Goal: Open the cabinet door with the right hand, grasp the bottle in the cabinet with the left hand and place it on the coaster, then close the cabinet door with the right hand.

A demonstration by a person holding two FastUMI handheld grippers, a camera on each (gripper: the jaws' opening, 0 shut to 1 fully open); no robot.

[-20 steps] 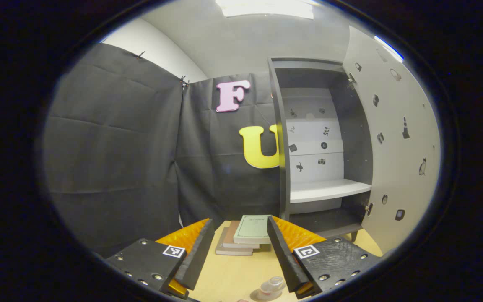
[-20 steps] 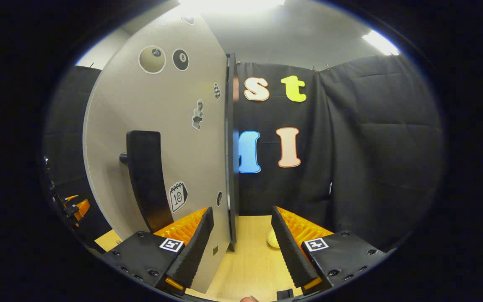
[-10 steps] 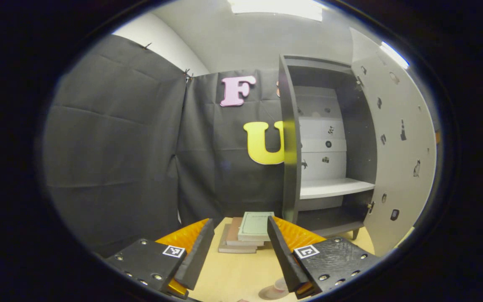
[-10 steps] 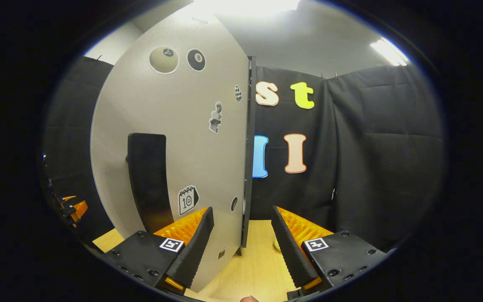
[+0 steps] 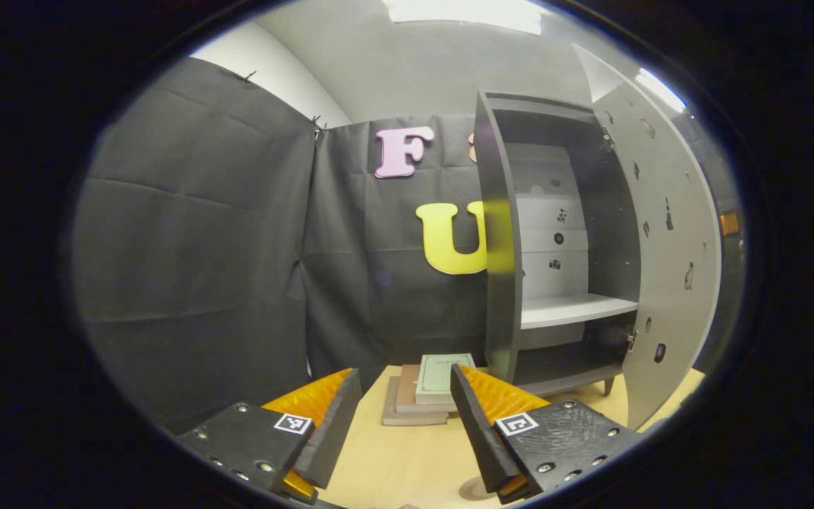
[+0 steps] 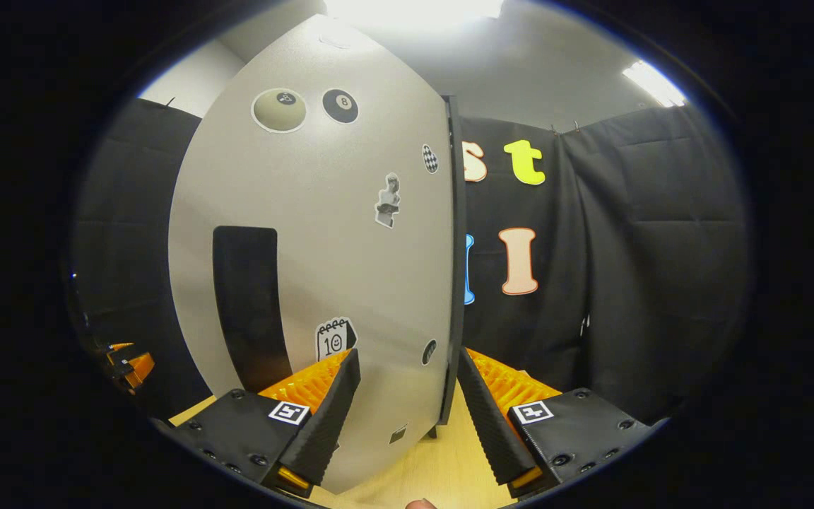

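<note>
The dark grey cabinet (image 5: 502, 240) stands open, with a white shelf (image 5: 576, 309) inside. Its pale grey door (image 5: 668, 240), dotted with stickers, hangs partly swung in at the right. In the right gripper view the door's outer face (image 6: 350, 233) stands close in front, with a black handle (image 6: 251, 304) at its left. My right gripper (image 6: 403, 420) is open, and the door's lower part lies between its fingers; whether it touches the door I cannot tell. My left gripper (image 5: 403, 424) is open and holds nothing. A round brownish edge, likely the coaster (image 5: 476, 488), peeks out by its right finger.
A stack of books (image 5: 427, 392) lies on the light wooden table (image 5: 393, 459) just left of the cabinet's foot. Black cloth walls close in the booth on the left and behind. The left gripper (image 6: 128, 360) shows small at the left of the right gripper view.
The door has swung further towards the cabinet, with the right gripper following it. The left gripper's view has shifted, and the clear bottle on the coaster has slid off its lower edge.
</note>
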